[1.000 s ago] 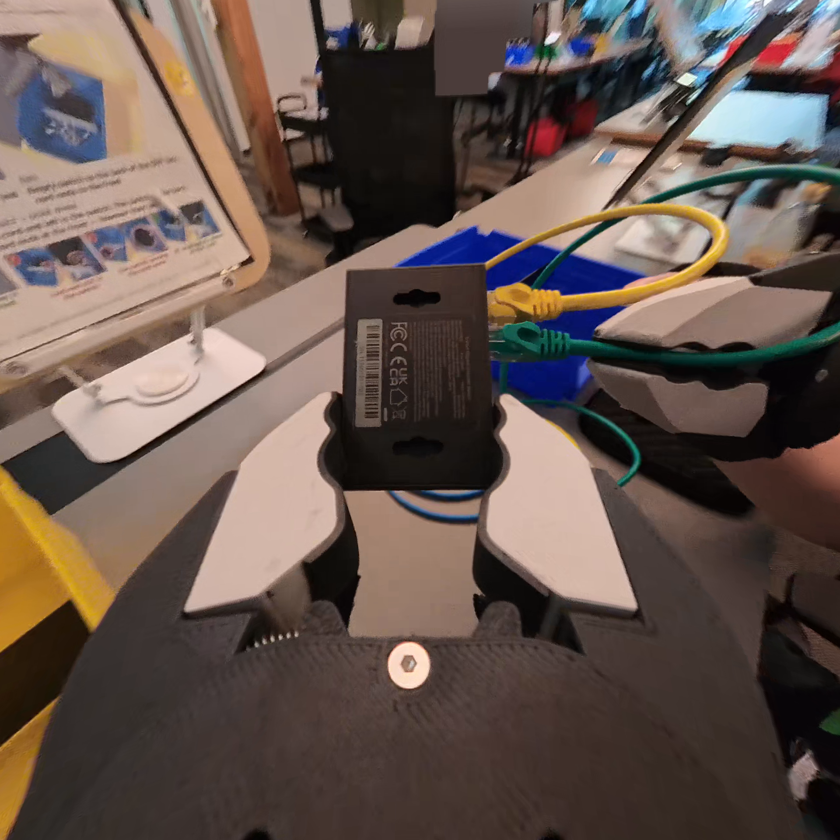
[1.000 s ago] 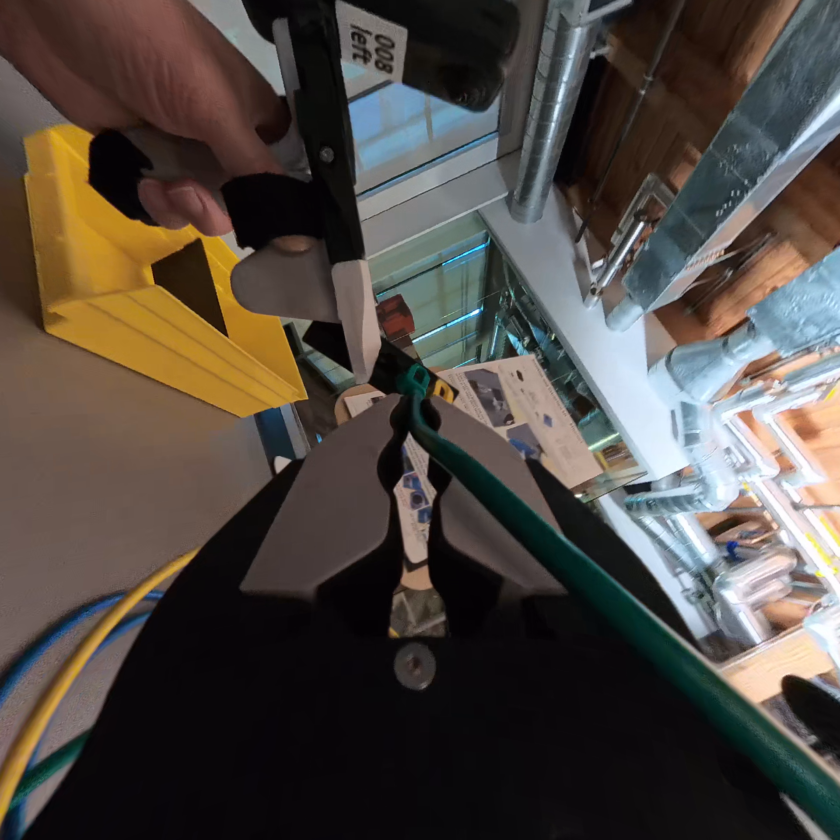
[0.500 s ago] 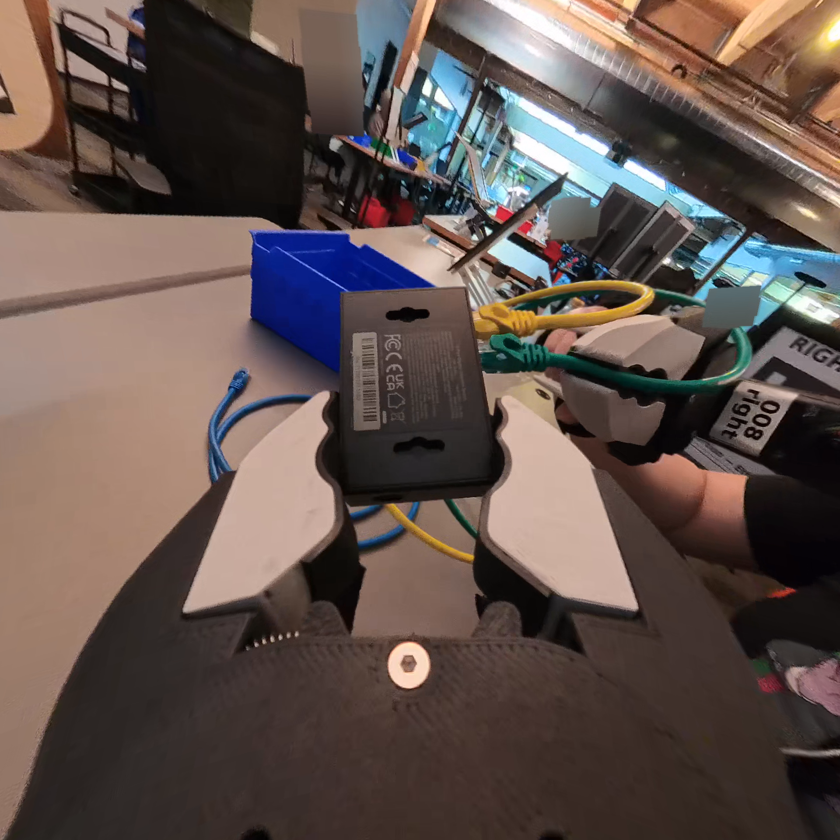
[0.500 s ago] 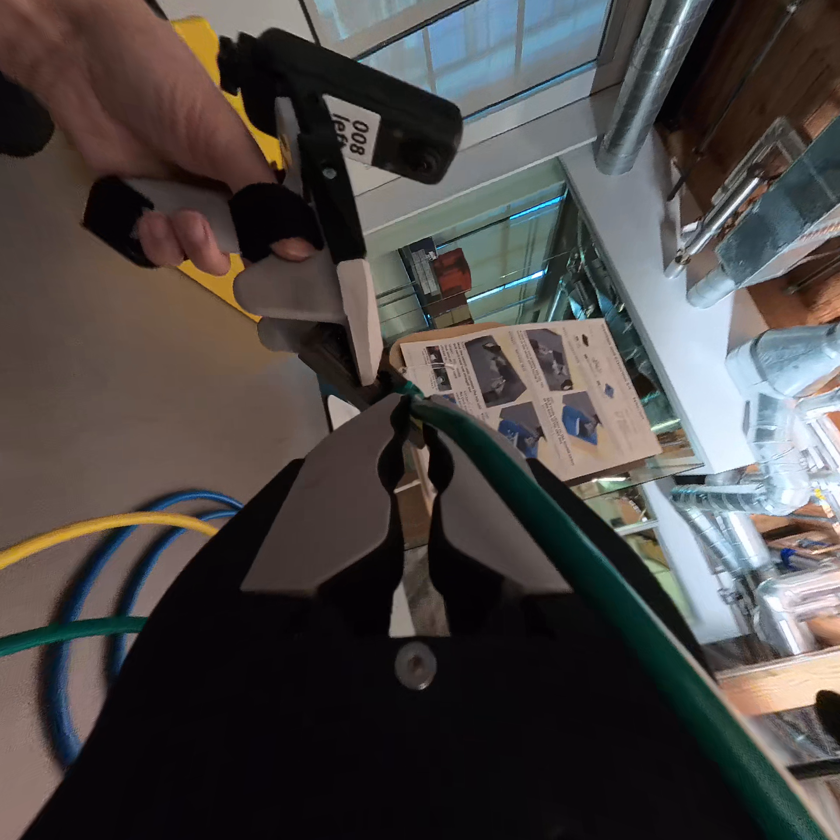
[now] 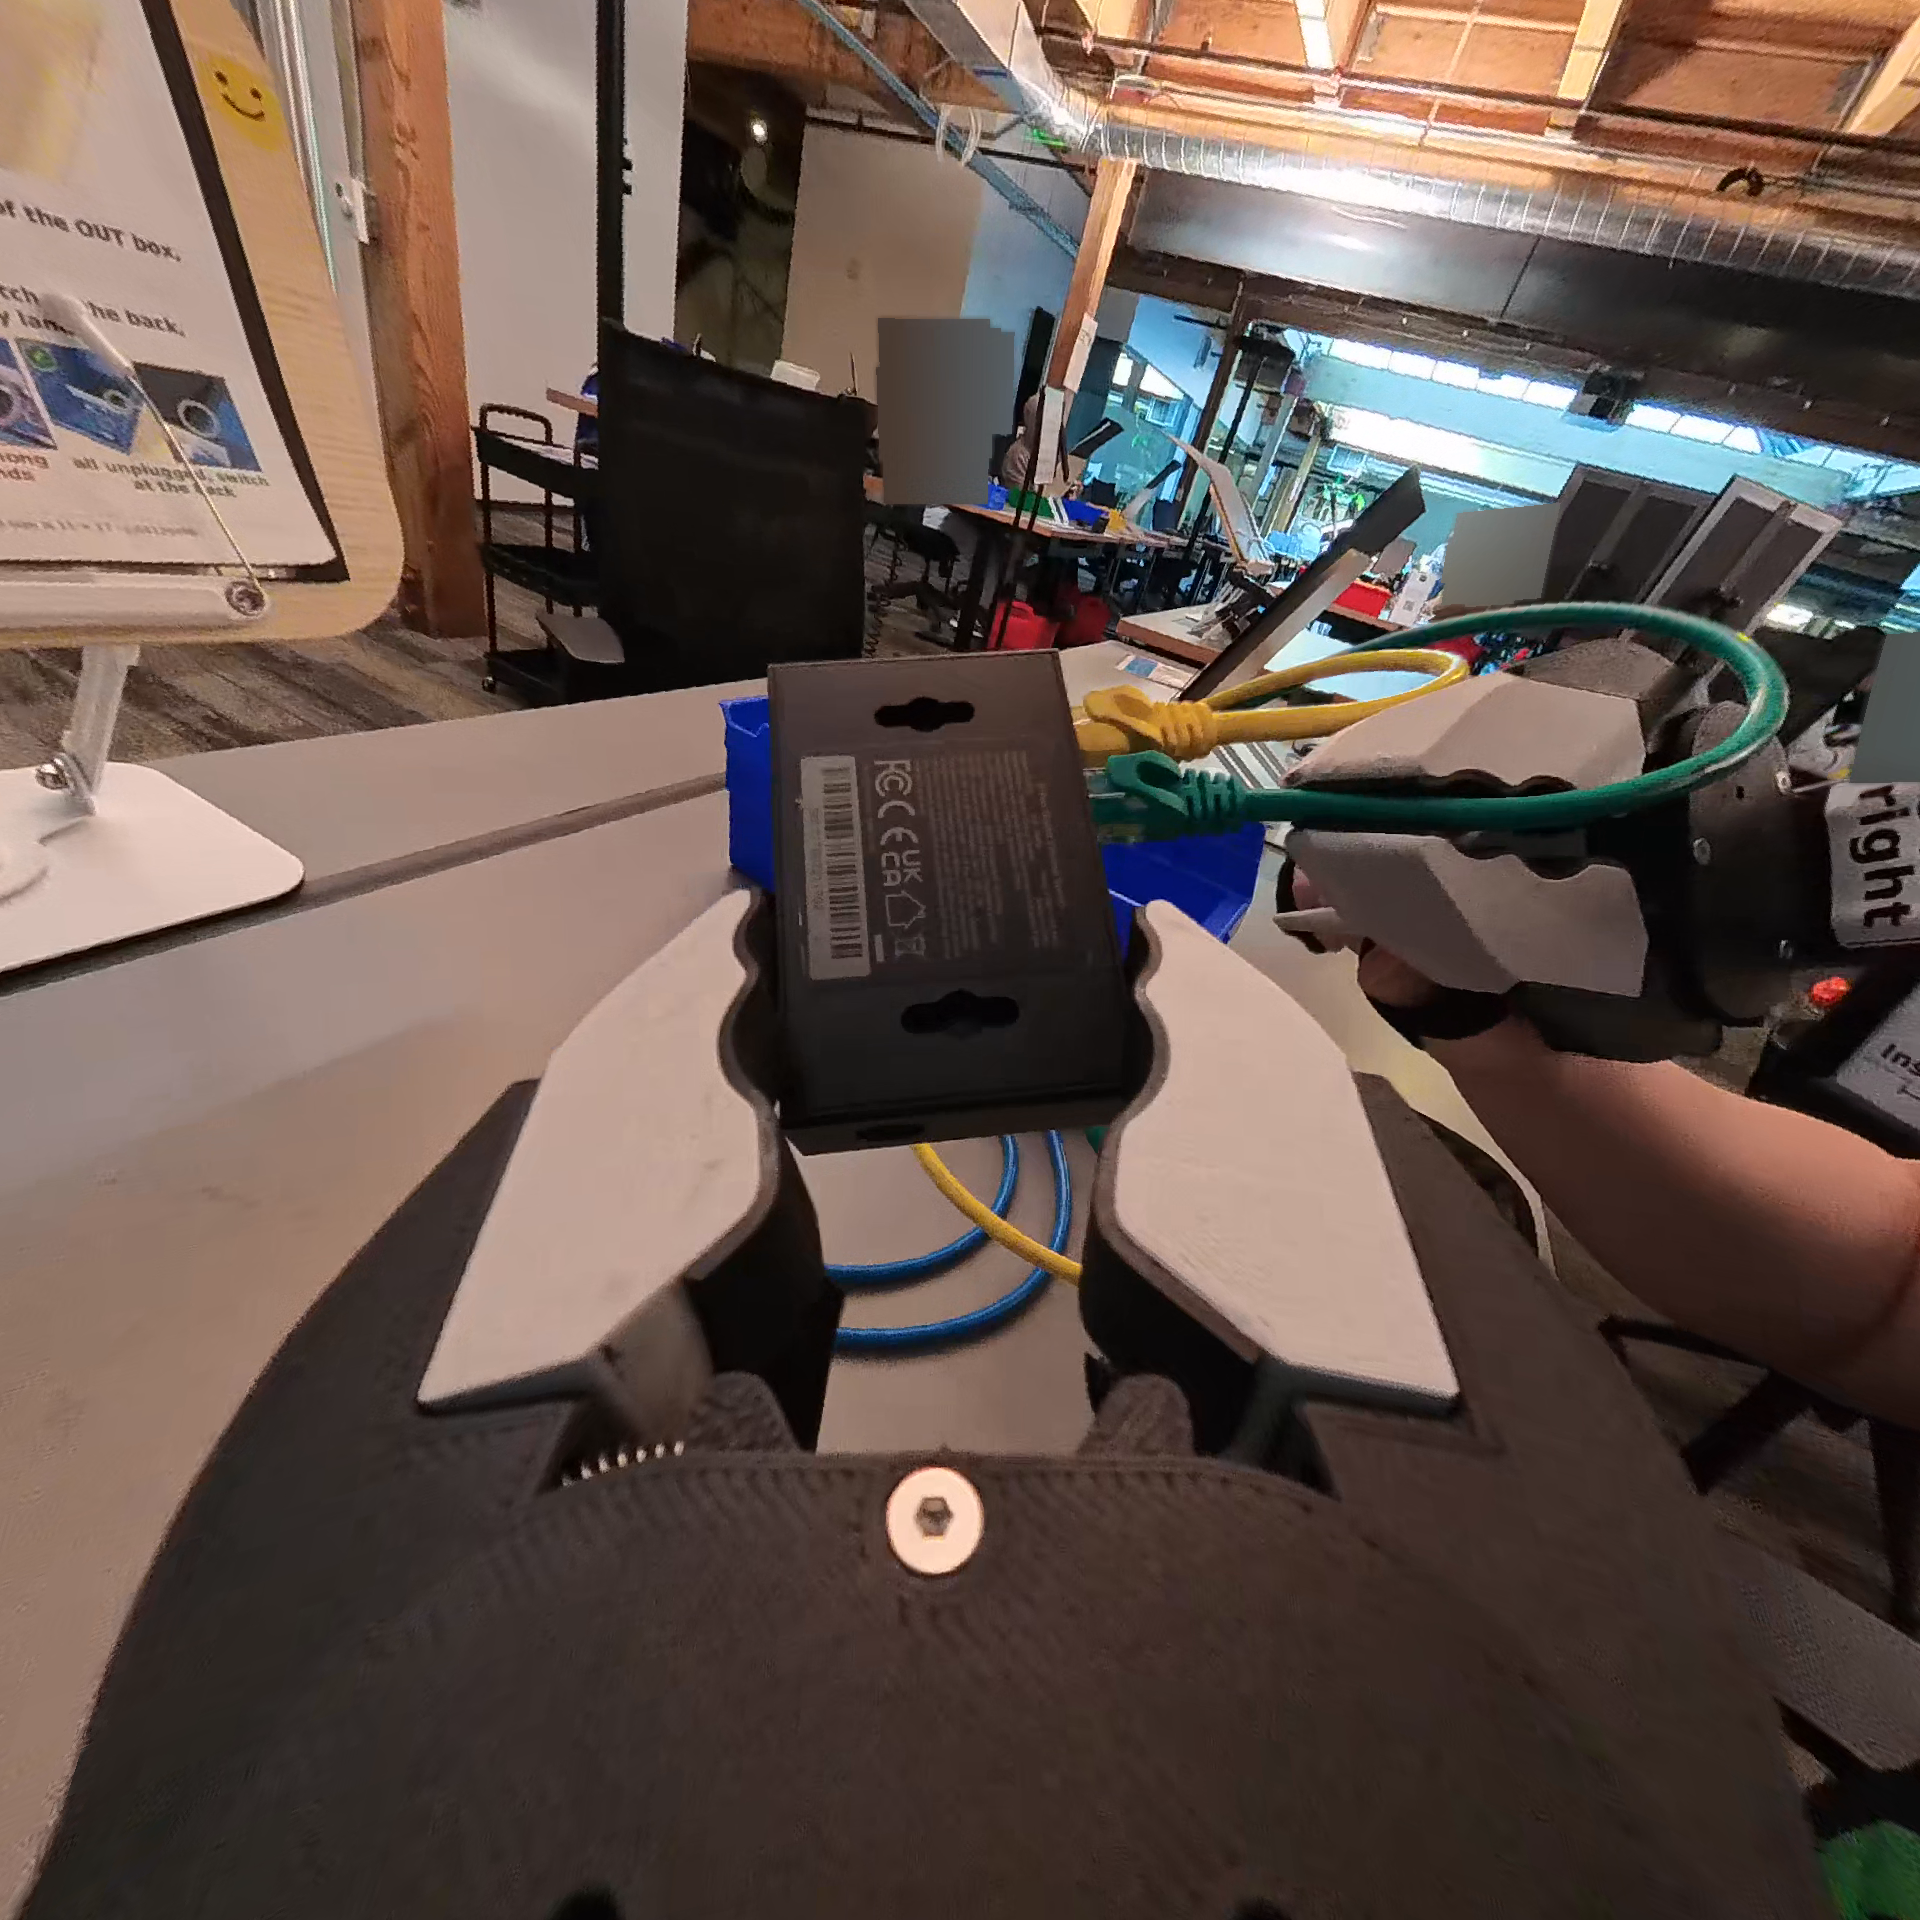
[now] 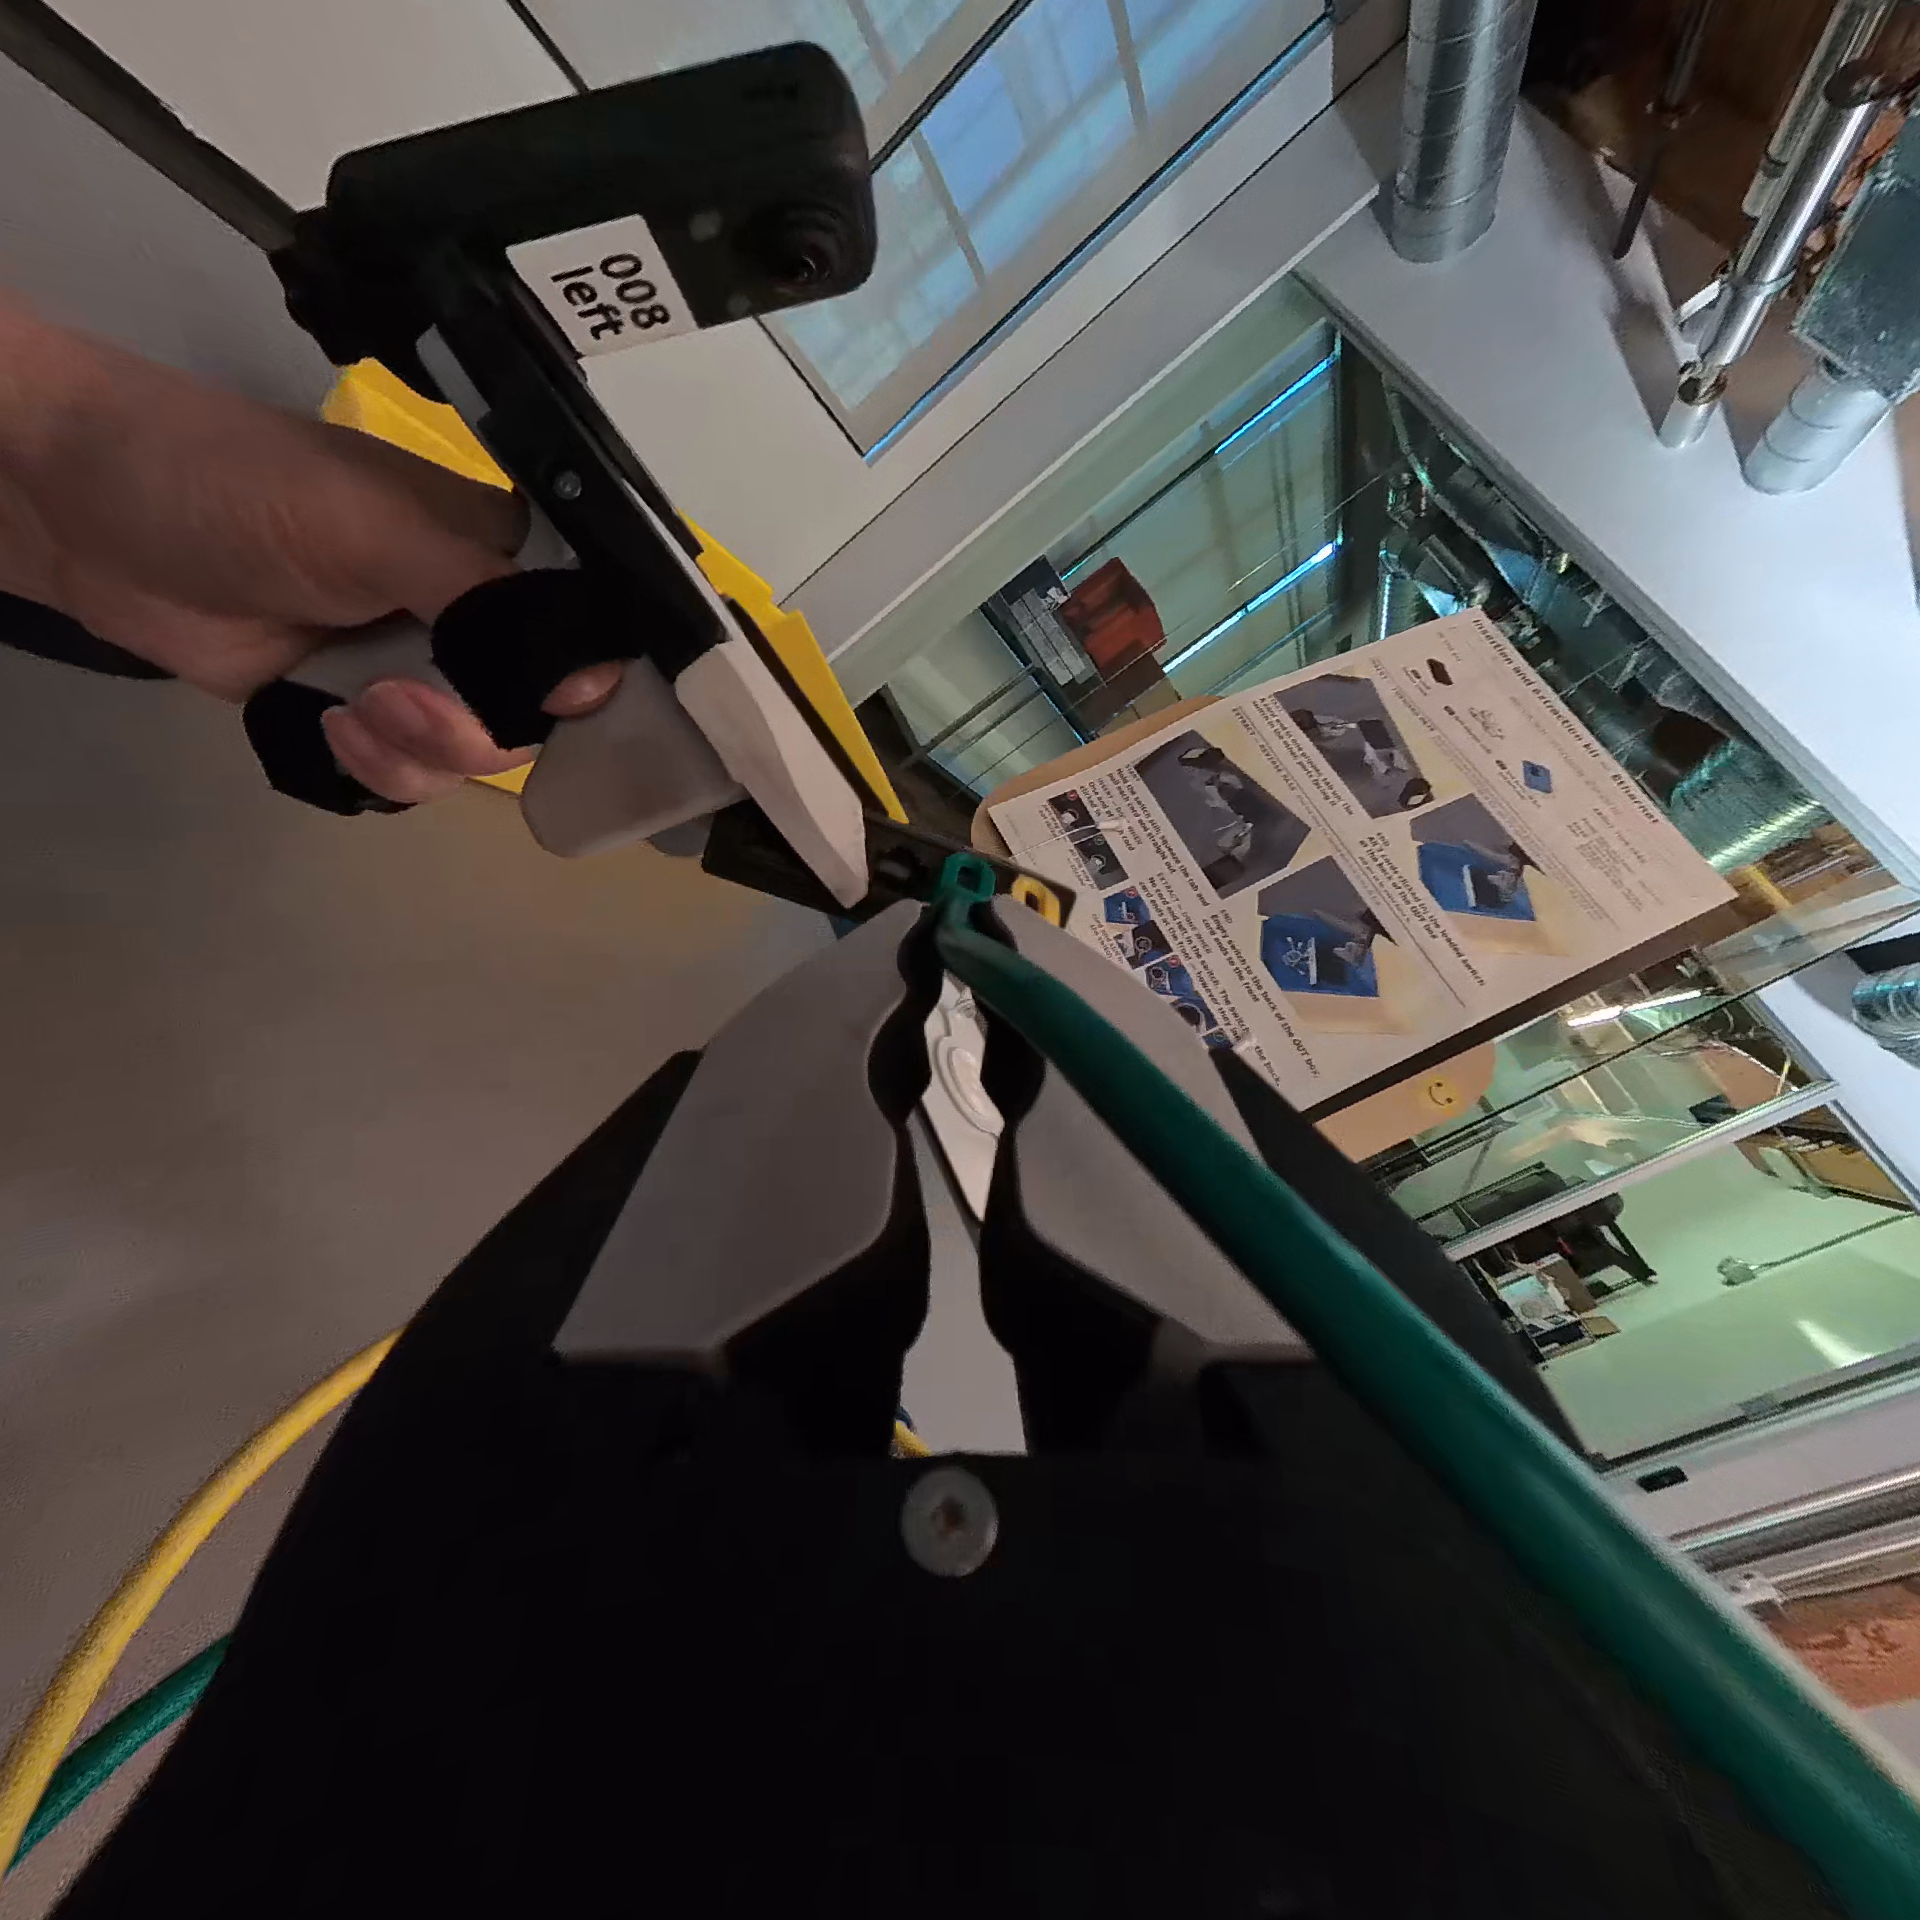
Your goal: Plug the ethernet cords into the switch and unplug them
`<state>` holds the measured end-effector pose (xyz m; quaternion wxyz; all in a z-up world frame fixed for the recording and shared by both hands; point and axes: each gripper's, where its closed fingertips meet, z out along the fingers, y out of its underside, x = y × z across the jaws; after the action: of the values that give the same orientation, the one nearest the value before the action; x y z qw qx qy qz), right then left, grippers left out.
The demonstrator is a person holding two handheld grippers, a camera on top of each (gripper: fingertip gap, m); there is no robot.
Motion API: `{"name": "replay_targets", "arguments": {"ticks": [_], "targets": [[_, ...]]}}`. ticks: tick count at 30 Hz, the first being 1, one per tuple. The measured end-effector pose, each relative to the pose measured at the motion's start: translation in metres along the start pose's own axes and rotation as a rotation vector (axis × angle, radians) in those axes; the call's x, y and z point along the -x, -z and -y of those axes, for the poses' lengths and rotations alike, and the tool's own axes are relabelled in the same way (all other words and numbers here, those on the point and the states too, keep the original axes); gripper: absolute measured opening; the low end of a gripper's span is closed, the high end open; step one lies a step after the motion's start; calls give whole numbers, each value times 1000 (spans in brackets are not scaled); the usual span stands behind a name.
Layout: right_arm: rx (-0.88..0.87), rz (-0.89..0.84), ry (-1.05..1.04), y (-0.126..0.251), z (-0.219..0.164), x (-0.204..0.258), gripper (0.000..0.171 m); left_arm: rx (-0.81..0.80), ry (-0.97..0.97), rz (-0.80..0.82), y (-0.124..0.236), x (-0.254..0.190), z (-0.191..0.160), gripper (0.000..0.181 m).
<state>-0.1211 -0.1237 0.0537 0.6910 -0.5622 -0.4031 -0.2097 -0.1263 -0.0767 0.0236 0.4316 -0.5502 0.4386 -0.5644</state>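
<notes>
Workshop benches and ducting sit behind you. Your left tool [image 5: 940,1023] pinches the black switch [image 5: 940,883], held above the grey bench [image 5: 312,997]. Your right tool [image 6: 951,935] is pressed on the green cord [image 5: 1351,805], whose plug sits at the switch's side beside the yellow cord [image 5: 1247,717]. Pulling at an angle could twist the switch loose or strain the plug's latch. Barcode sticker, compliance marks and tool labels show; I leave their wording unread.

Bright, even indoor light; window daylight in right wrist view; wide-angle edge bending; hand [image 6: 239,613] slightly blurred.
</notes>
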Motion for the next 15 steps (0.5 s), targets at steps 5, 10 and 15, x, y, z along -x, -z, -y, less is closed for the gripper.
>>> {"name": "replay_targets", "arguments": {"ticks": [5,10,15], "targets": [[-4,6,-1,0,-3,-1,7,-19,1,13,2,0,3,62],[-76,-58,89,8,13,-6,6,-49,17,-65,2,-12,13,62],[-50,-73,149,11,21,-6,5,-74,58,-127,2,-17,14,62]]}}
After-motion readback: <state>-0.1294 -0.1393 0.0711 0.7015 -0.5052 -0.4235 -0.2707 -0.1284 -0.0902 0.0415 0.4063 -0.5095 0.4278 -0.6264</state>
